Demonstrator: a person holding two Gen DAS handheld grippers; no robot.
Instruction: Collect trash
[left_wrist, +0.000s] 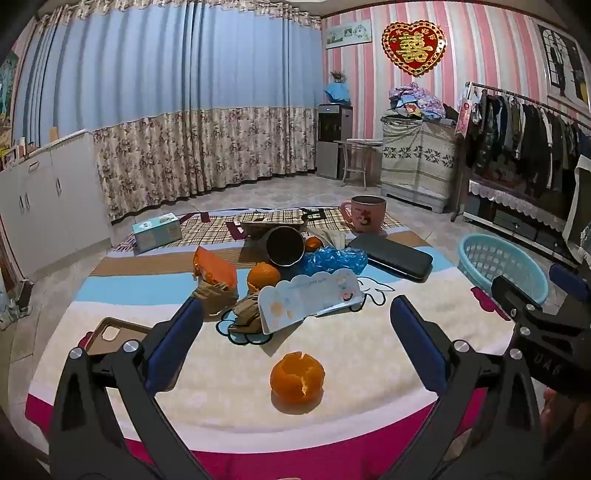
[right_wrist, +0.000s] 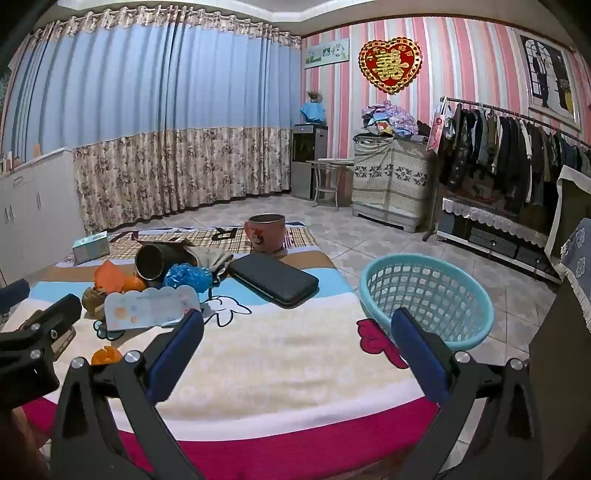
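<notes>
Blanket (left_wrist: 369, 369) covers the whole table, so all the junk sits on soft cloth, piled mid-table. Basket (right_wrist: 428, 291) hangs off the right edge near my right gripper (right_wrist: 297, 341), I'd guess so trash gets dropped in from that side. One black case (left_wrist: 391, 256), one pink mug (left_wrist: 367, 214), one tipped-over can (left_wrist: 285, 246), one card (left_wrist: 310, 301), one blue bag (left_wrist: 332, 258). Brown paper wads, two I think. Peel (left_wrist: 297, 376) sits nearest, right between the fingers of my left gripper (left_wrist: 295, 328). Both grippers spread wide, nothing in either yet.
</notes>
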